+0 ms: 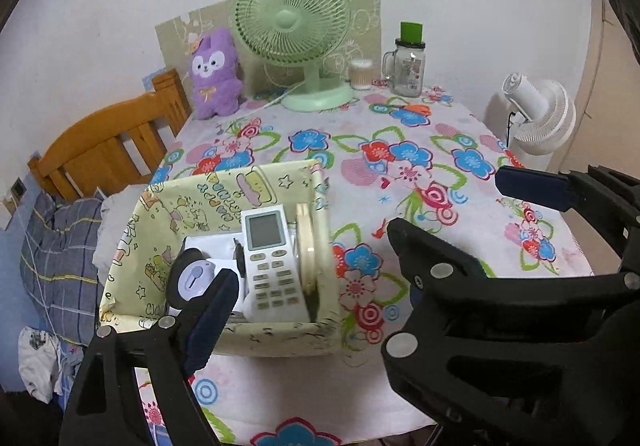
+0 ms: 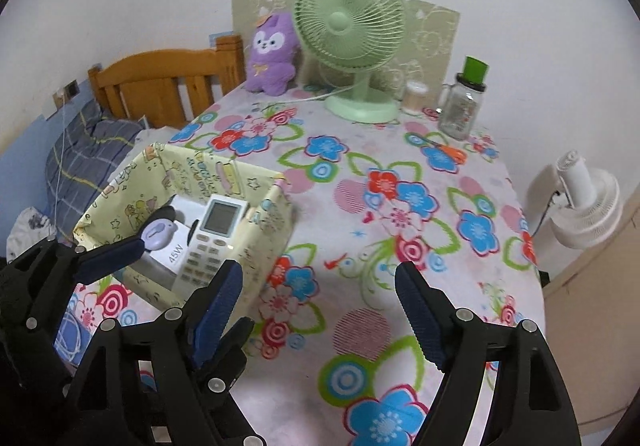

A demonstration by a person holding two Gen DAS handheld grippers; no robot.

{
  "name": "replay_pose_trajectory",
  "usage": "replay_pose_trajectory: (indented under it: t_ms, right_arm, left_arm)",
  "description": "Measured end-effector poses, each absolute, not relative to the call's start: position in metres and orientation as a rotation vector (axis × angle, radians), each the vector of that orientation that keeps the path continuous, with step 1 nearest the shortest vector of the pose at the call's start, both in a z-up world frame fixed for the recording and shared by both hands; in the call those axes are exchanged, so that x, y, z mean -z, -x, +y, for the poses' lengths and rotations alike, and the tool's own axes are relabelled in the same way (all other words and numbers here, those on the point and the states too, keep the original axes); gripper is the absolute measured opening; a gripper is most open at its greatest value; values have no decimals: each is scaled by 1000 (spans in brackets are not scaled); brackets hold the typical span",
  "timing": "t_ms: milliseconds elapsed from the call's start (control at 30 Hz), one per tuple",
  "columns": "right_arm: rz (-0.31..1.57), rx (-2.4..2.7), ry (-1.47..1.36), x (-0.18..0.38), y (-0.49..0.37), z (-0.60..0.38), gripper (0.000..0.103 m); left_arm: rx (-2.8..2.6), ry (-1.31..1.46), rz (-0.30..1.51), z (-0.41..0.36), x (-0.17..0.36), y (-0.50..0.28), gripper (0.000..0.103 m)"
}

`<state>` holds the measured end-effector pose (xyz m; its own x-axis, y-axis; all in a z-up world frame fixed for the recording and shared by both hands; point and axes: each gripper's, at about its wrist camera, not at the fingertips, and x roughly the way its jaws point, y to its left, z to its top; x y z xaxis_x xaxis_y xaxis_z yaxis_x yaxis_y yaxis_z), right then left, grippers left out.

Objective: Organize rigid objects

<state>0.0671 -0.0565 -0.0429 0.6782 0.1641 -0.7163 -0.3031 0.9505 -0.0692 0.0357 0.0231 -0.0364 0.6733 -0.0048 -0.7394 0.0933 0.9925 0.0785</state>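
A yellow printed fabric basket (image 1: 280,338) (image 2: 266,230) stands at the left edge of the flowered table. Inside it lie a white remote control (image 1: 272,266) (image 2: 212,242), a white box (image 1: 212,246) (image 2: 172,246), a small purple round gadget (image 1: 192,280) (image 2: 160,232) and a cream disc (image 1: 306,246) standing on edge. My left gripper (image 1: 310,254) hangs open over the basket's near side, nothing between its fingers. My right gripper (image 2: 320,278) is open and empty over the tablecloth, just right of the basket. One blue pad (image 2: 108,258) of the left gripper shows in the right wrist view.
At the back of the table stand a green desk fan (image 1: 290,30), a purple plush toy (image 1: 214,74), a cotton-swab tub (image 1: 362,74) and a glass mug jar with a green lid (image 1: 408,62). A white fan (image 1: 540,114) sits off the right edge. A wooden headboard (image 1: 104,142) and bedding lie left.
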Motion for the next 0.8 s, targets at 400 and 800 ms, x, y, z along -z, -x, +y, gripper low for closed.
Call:
replay_pose_trajectory:
  t_ms: [400,800]
  right_arm:
    - [709,-185,126,26,-29,-99,85]
    - [641,-144,109,18,4,-128,91]
  left_arm:
    - [57,-95,723,-11,21,-5,98]
    - [45,-92,672,-28,16,20,102]
